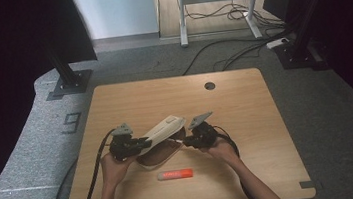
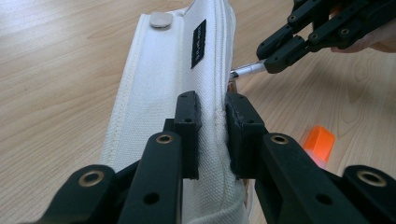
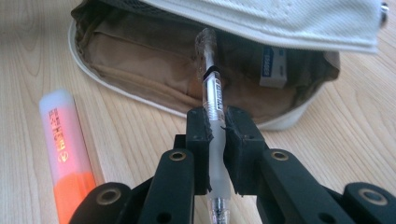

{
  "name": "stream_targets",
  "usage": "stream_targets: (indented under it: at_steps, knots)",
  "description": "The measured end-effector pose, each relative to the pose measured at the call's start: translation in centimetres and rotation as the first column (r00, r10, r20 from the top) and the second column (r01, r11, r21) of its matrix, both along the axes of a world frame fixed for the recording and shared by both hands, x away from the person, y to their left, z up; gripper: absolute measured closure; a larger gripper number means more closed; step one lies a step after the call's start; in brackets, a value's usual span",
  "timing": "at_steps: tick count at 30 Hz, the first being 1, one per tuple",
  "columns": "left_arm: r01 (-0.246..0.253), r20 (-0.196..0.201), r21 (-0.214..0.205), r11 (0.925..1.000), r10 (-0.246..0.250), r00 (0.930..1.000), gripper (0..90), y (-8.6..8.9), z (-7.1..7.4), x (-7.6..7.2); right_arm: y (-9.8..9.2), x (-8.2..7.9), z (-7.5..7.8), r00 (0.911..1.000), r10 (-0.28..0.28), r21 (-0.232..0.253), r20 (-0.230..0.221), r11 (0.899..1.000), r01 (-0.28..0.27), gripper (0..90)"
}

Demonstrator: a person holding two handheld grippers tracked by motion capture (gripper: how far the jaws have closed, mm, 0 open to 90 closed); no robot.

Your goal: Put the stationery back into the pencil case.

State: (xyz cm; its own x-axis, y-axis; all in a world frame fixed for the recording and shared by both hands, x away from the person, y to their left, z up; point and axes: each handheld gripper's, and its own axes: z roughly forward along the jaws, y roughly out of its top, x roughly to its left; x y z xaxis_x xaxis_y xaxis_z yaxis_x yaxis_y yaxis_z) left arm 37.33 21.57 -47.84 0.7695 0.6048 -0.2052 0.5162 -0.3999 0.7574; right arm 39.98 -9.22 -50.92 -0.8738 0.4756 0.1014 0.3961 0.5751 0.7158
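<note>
Claw work at a pencil case: flap held up at left, pen held at right.

Left claw [image 1: 142,144], left of centre in the high view, is clenched on the white flap [image 2: 177,79] of the pencil case [image 1: 162,144], pinching its stitched edge and holding it raised over the brown inside [image 3: 154,65]. Centre frame, the case lies open on the wooden counter [image 1: 247,121]. Right claw [image 1: 185,141], just right of the case, is clenched on a clear pen [image 3: 212,100] whose tip points into the opening. Low in the frame, an orange highlighter [image 1: 175,174] lies on the counter just below the case.
</note>
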Motion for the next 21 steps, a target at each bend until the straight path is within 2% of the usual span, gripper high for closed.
stream_targets:
  at_steps: [21]
  knots:
    - [0.006,-0.001,0.003,1.0000,-0.006,1.0000,75.8,-0.2,0.0,0.0,4.0,1.7,-0.9,0.9992,0.034,-0.036,0.020,0.999,-0.034,78.3]
